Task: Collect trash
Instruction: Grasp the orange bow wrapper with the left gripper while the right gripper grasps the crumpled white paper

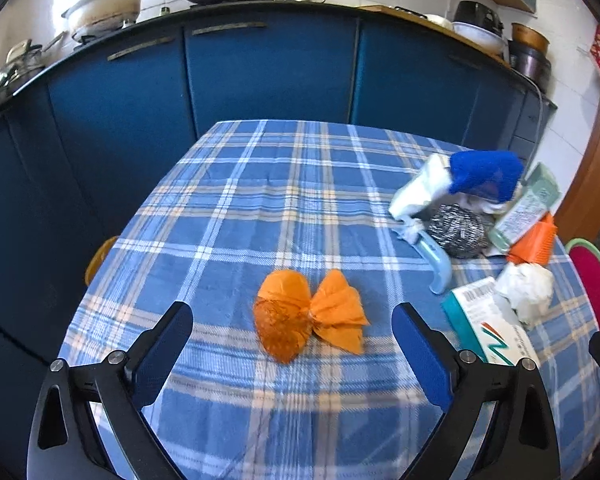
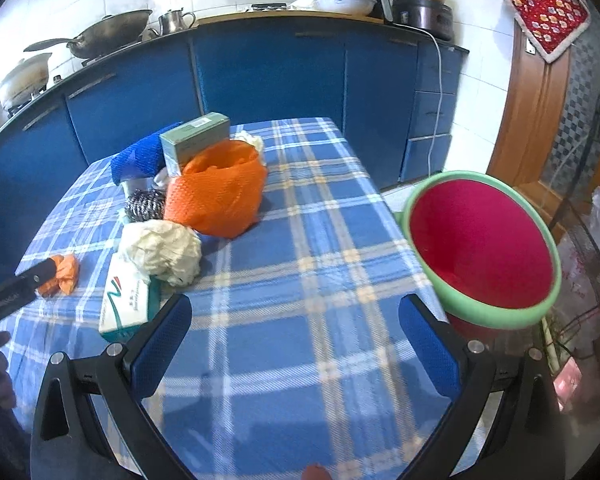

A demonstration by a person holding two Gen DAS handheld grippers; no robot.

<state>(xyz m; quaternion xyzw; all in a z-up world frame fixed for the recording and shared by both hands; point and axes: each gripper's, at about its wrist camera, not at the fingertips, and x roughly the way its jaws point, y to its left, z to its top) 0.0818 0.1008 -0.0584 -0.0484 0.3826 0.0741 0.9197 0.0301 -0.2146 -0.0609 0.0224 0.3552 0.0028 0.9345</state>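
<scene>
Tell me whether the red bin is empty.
Empty as far as visible: the green-rimmed red plastic bin shows only bare red inside; its bottom is hidden.

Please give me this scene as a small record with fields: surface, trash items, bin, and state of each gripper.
surface: table with blue plaid cloth
trash near left gripper: orange wrapper, lying alone on the cloth between the open fingers' line of sight
other trash: crumpled white paper, orange mesh bag
other items: steel scourer, tissue pack, green box
bin: red bucket with green rim, beside the table's right edge
left gripper: open, empty
right gripper: open, empty
</scene>
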